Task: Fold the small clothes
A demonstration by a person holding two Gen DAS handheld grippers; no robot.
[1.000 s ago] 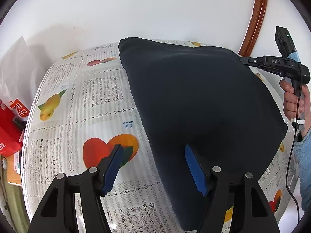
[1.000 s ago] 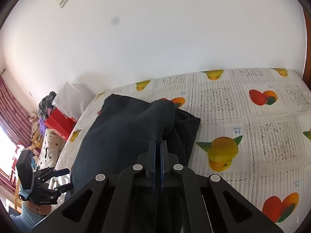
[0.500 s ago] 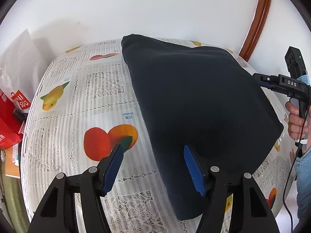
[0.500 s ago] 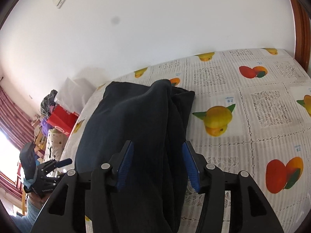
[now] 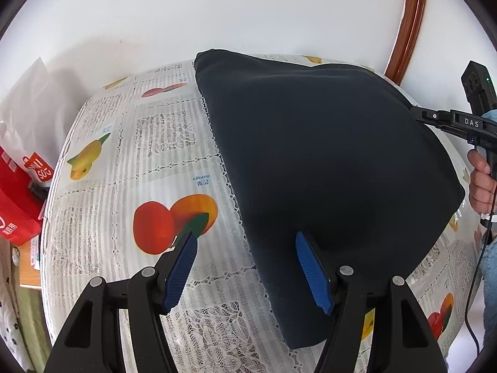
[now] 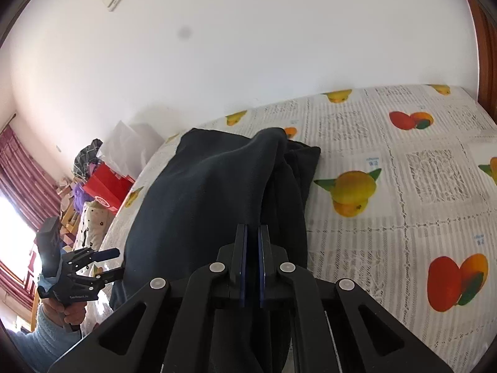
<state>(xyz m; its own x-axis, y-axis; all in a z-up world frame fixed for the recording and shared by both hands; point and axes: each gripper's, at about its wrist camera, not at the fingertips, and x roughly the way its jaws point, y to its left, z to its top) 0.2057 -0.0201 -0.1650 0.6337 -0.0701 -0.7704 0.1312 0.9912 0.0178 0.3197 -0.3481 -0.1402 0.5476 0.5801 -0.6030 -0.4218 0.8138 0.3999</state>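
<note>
A dark navy garment (image 5: 326, 161) lies folded over on the fruit-print tablecloth (image 5: 161, 186). My left gripper (image 5: 245, 267) is open and empty, its right finger over the garment's near left edge. In the right wrist view the garment (image 6: 202, 205) has a raised fold running toward my right gripper (image 6: 251, 248), whose jaws are nearly together on that fold. The right gripper also shows in the left wrist view (image 5: 435, 121) at the garment's far right edge. The left gripper shows in the right wrist view (image 6: 105, 264), open beside the garment's near left corner.
A red bag (image 5: 18, 192) and white plastic bag (image 5: 31, 105) stand off the table's left side. A brown door frame (image 5: 407, 21) is at the back right. A white wall runs behind the table. Cluttered items and a curtain (image 6: 28, 174) are at left.
My right gripper opened half a second ago and has now closed again on the garment's fold. My left gripper stayed open over the near edge with little movement.
</note>
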